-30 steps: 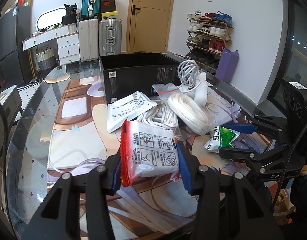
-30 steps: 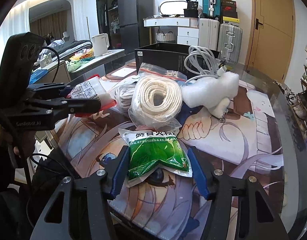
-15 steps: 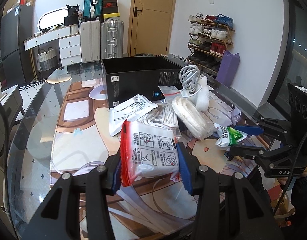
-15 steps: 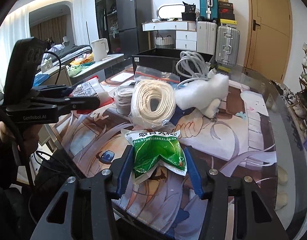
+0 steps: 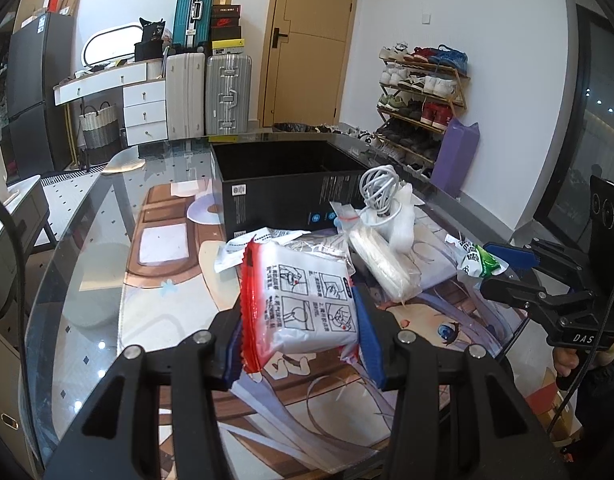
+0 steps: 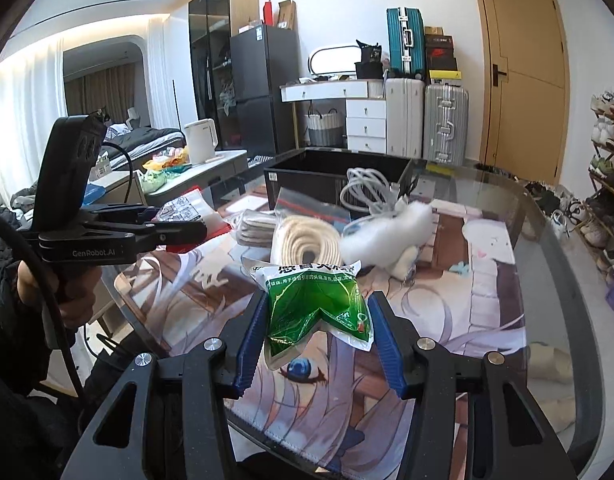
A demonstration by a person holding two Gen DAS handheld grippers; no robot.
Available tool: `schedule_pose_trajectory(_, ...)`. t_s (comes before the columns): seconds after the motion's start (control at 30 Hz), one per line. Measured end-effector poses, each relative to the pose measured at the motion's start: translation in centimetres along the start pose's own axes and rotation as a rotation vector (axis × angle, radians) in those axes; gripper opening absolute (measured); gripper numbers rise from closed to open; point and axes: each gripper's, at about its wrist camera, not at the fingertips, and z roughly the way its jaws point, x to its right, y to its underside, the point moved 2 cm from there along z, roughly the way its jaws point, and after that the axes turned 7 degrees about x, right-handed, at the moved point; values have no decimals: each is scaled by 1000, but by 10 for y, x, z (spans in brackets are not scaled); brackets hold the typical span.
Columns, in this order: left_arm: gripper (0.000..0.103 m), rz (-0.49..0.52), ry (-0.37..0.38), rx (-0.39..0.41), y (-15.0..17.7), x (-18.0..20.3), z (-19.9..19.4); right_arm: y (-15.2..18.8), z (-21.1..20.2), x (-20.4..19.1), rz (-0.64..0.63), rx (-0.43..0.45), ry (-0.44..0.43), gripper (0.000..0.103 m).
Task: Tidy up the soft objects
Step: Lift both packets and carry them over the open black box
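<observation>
My left gripper (image 5: 301,334) is shut on a white packet with a red edge (image 5: 303,304), held above the printed mat. My right gripper (image 6: 317,338) is shut on a green packet (image 6: 315,304), its blue pads pressing both sides and the packet lifted off the mat. In the left wrist view the green packet (image 5: 477,262) shows at the right in the other gripper. Behind lie a bagged cream rope coil (image 6: 307,240), a white fluffy toy (image 6: 391,236), a white cable bundle (image 6: 367,192) and a black open box (image 5: 283,184).
A glass table (image 5: 87,240) carries a printed mat (image 6: 447,300). A person's hand (image 6: 71,292) holds the left gripper's handle. Suitcases, a white dresser and a shoe rack stand beyond the table. A flat white packet (image 5: 259,246) and another bagged coil (image 6: 259,226) lie near the box.
The right gripper has risen with the green packet, which has left the mat. The left gripper keeps its hold on the white packet and has barely shifted.
</observation>
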Motion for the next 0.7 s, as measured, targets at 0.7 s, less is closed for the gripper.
schedule_pose_trajectory(0.7, 46, -7, -19, 52, -23, 0, -11, -32, 6, 13, -3, 82, 40, 51)
